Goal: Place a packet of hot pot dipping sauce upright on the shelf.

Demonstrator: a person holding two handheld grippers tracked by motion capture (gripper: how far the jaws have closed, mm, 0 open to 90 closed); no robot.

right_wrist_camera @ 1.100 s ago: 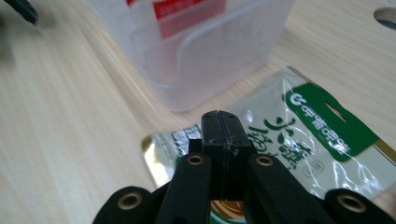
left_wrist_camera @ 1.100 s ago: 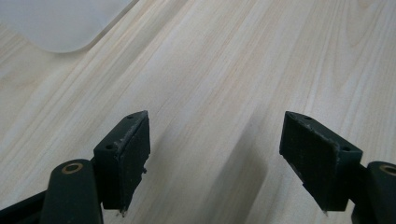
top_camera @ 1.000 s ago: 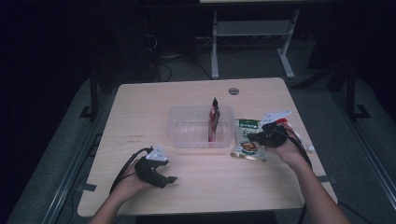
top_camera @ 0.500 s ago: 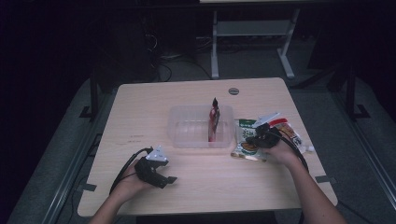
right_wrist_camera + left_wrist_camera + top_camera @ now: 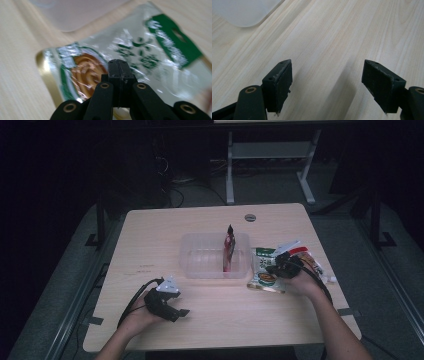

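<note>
Where my right gripper (image 5: 119, 65) hovers: jaws pressed together, empty, above the green snack packet (image 5: 140, 50).
Packet position: flat on the table (image 5: 220, 310), just beside the clear tray (image 5: 200, 256).
Packet print: blurred, unreadable.
Left gripper (image 5: 327, 82): jaws wide apart, over bare wood.

clear plastic tray (image 5: 200, 257), red sachet (image 5: 229, 251) inside, wooden table (image 5: 220, 315)

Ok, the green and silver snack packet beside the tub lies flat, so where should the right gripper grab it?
Take the snack packet by its near edge, the gold-trimmed end toward the person. It lies flat on the table, so a thin sealed edge is probably all the jaws can close on. Open the right gripper first, then come in low from the person's side.
</note>
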